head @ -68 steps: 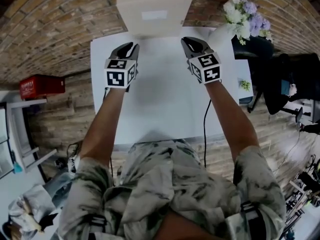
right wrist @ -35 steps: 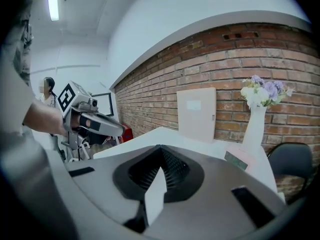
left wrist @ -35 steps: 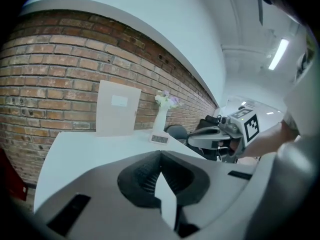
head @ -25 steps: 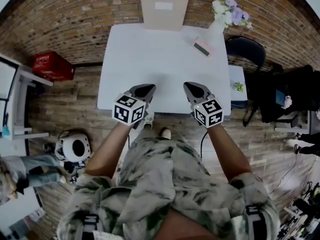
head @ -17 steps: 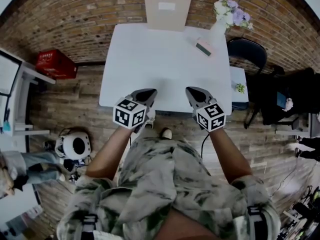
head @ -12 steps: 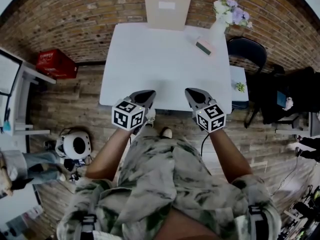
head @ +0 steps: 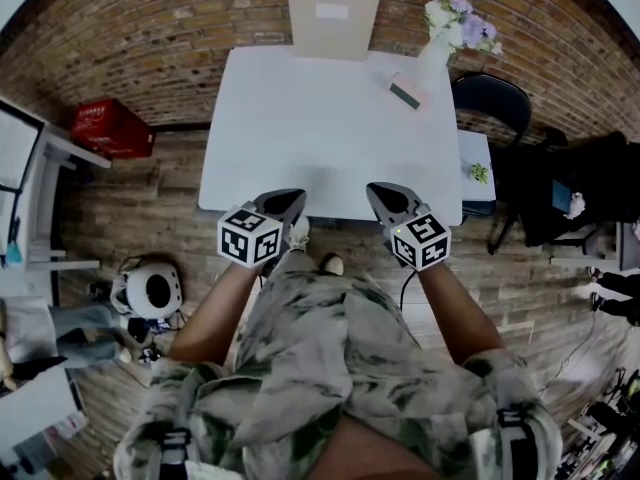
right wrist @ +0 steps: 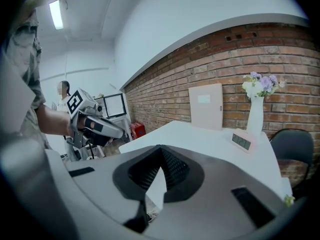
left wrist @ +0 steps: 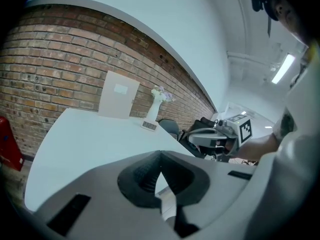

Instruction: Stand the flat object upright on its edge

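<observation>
Left gripper [head: 284, 201] and right gripper [head: 386, 197] both clenched, empty, over near edge of white tabletop [head: 320, 133]. Beige flat board [head: 333, 16] upright at far edge against brick wall [head: 150, 28], well apart from both.

I see a white tabletop [head: 320, 118] set against a brick wall [head: 170, 18]. Left of the tabletop, a red box [head: 110, 128] sits on the plank floor [head: 150, 223]. Right of it stands a dark chair [head: 497, 98]. A strip light [right wrist: 56, 14] glows overhead.
</observation>
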